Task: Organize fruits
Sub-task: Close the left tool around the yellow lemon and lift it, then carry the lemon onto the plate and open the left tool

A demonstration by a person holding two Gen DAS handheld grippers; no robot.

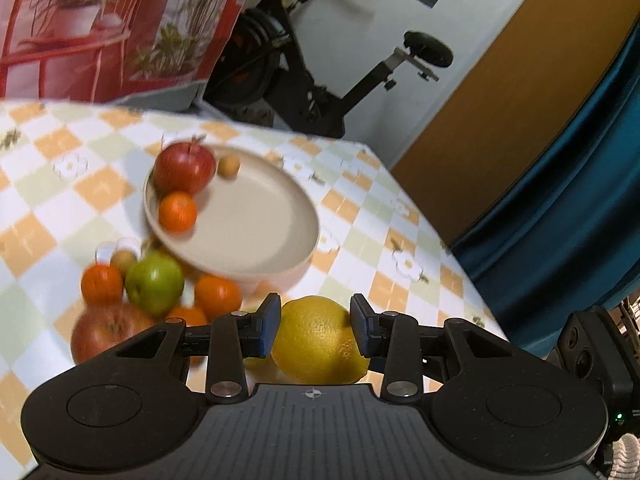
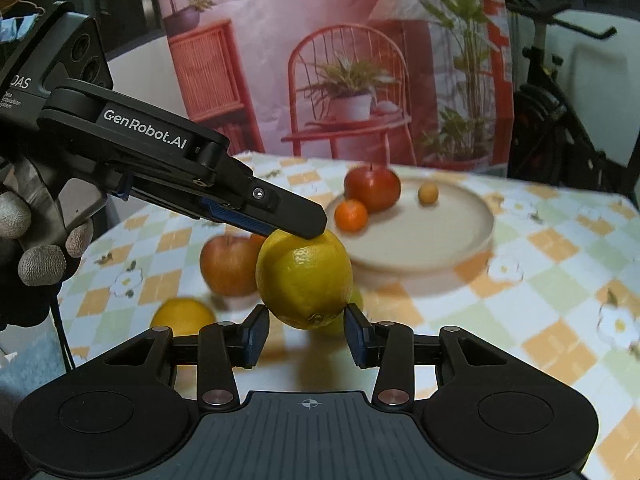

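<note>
You are gripping one lemon (image 2: pixel 304 278) above the desk (image 2: pixel 540 264) in both the left gripper (image 2: pixel 296 232) and right gripper (image 2: pixel 306 334) fingers (plate (image 2: pixel 460 240) beyond), risking slippage if either pulls unevenly.

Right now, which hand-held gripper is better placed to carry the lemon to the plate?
Left: the left hand-held gripper grips the lemon, and the plate lies just beyond it.
</note>
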